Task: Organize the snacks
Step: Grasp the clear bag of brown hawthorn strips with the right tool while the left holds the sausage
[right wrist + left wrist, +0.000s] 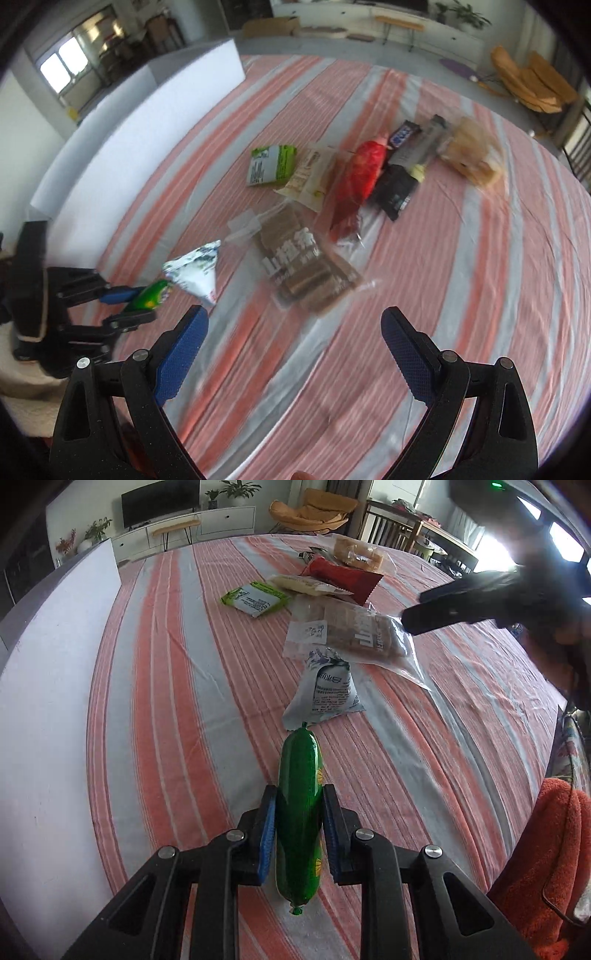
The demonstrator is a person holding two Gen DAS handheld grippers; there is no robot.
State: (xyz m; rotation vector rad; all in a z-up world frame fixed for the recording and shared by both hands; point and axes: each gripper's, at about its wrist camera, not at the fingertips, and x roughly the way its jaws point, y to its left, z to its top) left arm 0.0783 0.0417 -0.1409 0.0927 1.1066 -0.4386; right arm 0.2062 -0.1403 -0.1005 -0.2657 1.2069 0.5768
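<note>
My left gripper point(299, 794) is shut on a green sausage stick point(298, 812) and holds it above the striped tablecloth point(166, 701); it also shows in the right wrist view point(129, 304) with the sausage point(151, 294). My right gripper point(295, 325) is open and empty above the cloth, and appears blurred in the left wrist view point(436, 609). A row of snacks lies ahead: a white triangular pouch point(197, 271), a clear bag of brown bars point(306, 266), a green-white packet point(271, 164), a beige packet point(308, 177), a red bag point(356, 184), dark bars point(402, 166) and bread point(471, 155).
A white box point(147, 136) stands along the left side of the table, also seen in the left wrist view point(48, 686). An orange towel point(546, 860) hangs at the right edge. Chairs and a TV cabinet stand beyond the table.
</note>
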